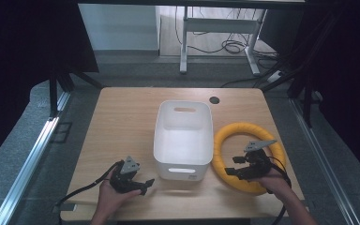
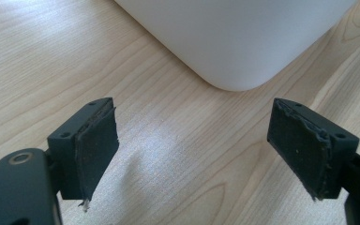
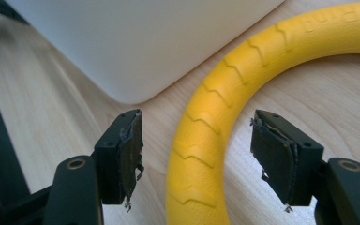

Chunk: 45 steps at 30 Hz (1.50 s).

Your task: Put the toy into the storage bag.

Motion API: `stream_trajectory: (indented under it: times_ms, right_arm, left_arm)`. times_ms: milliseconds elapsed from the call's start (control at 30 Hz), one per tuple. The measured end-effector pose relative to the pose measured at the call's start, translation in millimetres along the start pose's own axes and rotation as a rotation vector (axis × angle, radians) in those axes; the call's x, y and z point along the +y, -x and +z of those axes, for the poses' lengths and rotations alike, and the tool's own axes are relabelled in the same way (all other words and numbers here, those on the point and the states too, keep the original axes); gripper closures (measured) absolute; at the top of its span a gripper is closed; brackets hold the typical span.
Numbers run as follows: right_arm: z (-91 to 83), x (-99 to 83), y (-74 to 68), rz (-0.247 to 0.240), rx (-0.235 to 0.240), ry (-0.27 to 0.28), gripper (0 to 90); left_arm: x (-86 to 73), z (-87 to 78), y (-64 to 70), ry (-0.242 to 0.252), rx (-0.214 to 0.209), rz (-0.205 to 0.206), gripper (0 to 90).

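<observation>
from the high view, my left gripper sits in my left hand at the near left of the wooden table, its jaws pointing right toward the near left corner of the white bin. the bin stands in the middle of the table, open side up, with a slot handle in its near wall and another in its far wall. right of the bin lies the yellow ring, flat on the wood, its left arc just beside the bin's right wall. my right gripper is over the near part of that ring, held in my right hand, jaws pointing left toward the ring's near left arc. a small dark round hole marks the far edge of the table. beyond the table there is grey floor, a white desk frame and loose cables.

in the left gripper view, my left gripper is spread wide with nothing between the pads but bare wood. the rounded corner of the white bin stands just ahead, apart from both jaws.

in the right gripper view, my right gripper is also spread wide, and the yellow ring runs up between the jaws, nearer the left pad. i cannot tell whether either pad touches it. its ribbed surface curves away to the far right. the white bin fills the far left, its corner close to the ring.
</observation>
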State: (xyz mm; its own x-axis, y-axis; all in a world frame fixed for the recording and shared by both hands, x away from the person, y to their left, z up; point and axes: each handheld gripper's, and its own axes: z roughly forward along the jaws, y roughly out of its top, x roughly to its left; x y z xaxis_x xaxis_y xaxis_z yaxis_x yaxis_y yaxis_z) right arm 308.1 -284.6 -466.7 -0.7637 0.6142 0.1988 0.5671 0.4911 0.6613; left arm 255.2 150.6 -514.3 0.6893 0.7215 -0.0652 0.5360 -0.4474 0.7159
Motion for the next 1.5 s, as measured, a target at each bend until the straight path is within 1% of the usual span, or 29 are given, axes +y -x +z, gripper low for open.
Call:
stream_trajectory:
  times_ms: [33, 167, 400, 567, 700, 733, 800, 933, 1067, 1267, 1433, 1500]
  right_arm:
    - [0.2, 1.1, -0.3, -0.005, 0.005, -0.01, 35.1]
    - [3.2, 4.6, -3.0, -0.032, 0.003, -0.071, 35.1]
    - [9.1, 5.2, -6.0, -0.051, 0.008, -0.121, 34.6]
    - [14.0, 4.7, -7.2, -0.064, -0.002, -0.147, 33.7]
    - [18.2, 4.8, -9.8, -0.077, -0.005, -0.178, 33.4]
    - [18.2, 4.8, -9.8, -0.077, -0.005, -0.178, 33.4]
    - [21.8, 4.3, -10.8, -0.091, -0.008, -0.2, 33.3]
    - [27.9, 2.7, -11.4, -0.106, -0.032, -0.24, 33.0]
    - [33.0, 1.5, -12.8, -0.11, -0.038, -0.272, 33.0]
    - [43.0, -0.6, -16.1, -0.146, -0.072, -0.335, 33.0]
    - [49.0, -1.6, -15.3, -0.161, -0.08, -0.372, 34.3]
    - [51.6, -2.5, -15.7, -0.168, -0.095, -0.393, 34.5]
  left_arm:
    - [0.0, 0.3, 0.2, 0.001, 0.0, 0.0, 16.7]
    - [-0.1, 0.8, 0.3, -0.003, 0.0, 0.0, 16.7]
    - [-0.2, 1.5, 0.4, -0.007, -0.001, 0.001, 16.7]
    - [-0.3, 1.9, 0.4, -0.011, -0.003, 0.002, 16.7]
    - [-0.1, 0.8, 0.3, -0.007, -0.001, 0.0, 16.6]
    - [-0.1, 0.8, 0.3, -0.007, -0.001, 0.0, 16.6]
    - [-0.3, 1.9, 0.3, -0.011, -0.001, 0.002, 16.6]
    - [-0.3, 1.9, 0.3, -0.008, 0.0, 0.003, 16.7]
    - [-0.2, 1.0, 0.3, -0.003, 0.003, 0.001, 16.7]
    - [0.0, 0.3, 0.2, 0.005, 0.004, 0.001, 16.9]
    - [-0.2, 1.2, 0.4, 0.001, 0.004, 0.003, 16.8]
    - [-0.3, 1.5, 0.4, -0.001, 0.004, 0.003, 16.9]
